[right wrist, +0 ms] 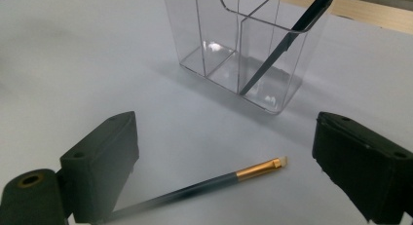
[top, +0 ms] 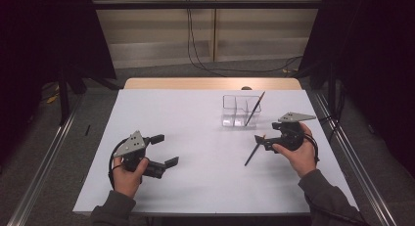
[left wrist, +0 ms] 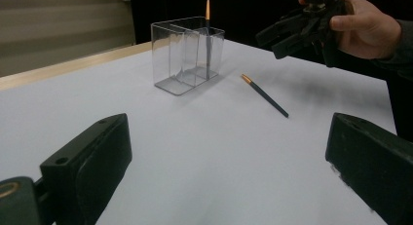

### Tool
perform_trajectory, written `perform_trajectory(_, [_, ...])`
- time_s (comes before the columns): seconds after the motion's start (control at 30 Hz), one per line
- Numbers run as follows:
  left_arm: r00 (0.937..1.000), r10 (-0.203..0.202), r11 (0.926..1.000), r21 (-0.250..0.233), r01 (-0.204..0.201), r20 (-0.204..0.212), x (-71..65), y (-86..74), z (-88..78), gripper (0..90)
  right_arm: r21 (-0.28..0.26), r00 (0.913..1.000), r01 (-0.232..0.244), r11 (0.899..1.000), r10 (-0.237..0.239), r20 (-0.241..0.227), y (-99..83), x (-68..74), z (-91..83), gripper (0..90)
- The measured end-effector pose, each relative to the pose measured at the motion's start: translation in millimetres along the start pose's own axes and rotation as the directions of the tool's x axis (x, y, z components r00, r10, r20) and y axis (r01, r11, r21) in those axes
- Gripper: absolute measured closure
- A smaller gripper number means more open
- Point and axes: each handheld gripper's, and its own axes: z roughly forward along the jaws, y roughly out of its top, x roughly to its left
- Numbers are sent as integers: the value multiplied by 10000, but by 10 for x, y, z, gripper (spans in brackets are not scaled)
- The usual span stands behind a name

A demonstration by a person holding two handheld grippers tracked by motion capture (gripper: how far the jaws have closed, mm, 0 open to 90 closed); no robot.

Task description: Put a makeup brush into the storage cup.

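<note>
A clear plastic holder [top: 240, 111] [left wrist: 187, 54] [right wrist: 238, 49] with compartments stands at the table's back right. One dark brush [top: 255, 108] [left wrist: 207, 40] [right wrist: 287, 40] leans inside its right compartment. A second dark brush with a gold ferrule [top: 254, 150] [left wrist: 265, 95] [right wrist: 219, 181] lies flat on the white table, in front of the holder. My right gripper [top: 262, 142] [left wrist: 292, 32] [right wrist: 229, 137] hovers open just above that brush, its jaws spread to either side of the brush's tip end. My left gripper [top: 165, 149] [left wrist: 229, 137] is open at the front left, holding nothing.
The white table top [top: 195, 187] spreads wide between the two grippers. A wooden strip [top: 210, 83] runs along its far edge. Metal rails [top: 352, 157] flank the table, and cables trail on the floor behind it.
</note>
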Motion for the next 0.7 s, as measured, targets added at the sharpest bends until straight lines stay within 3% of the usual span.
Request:
perform_trajectory(0.13, [9999,-13,10000,-38,14,144,5,-1,4,28,437,9999,-112,9990,106,133,53,14,8,93])
perform_trajectory(0.33, [10000,9,10000,24,-9,13,-5,1,3,27,1097,9998,-87,9939,68,177,92,48,55,94])
perform_trajectory(0.53, [9998,-7,10000,7,7,195,10,-1,2,28,1710,9998,-110,9852,82,171,134,53,104,93])
perform_trajectory(0.7, [10000,-15,10000,-7,15,82,6,-1,1,27,2219,9994,-294,9746,249,229,173,53,135,93])
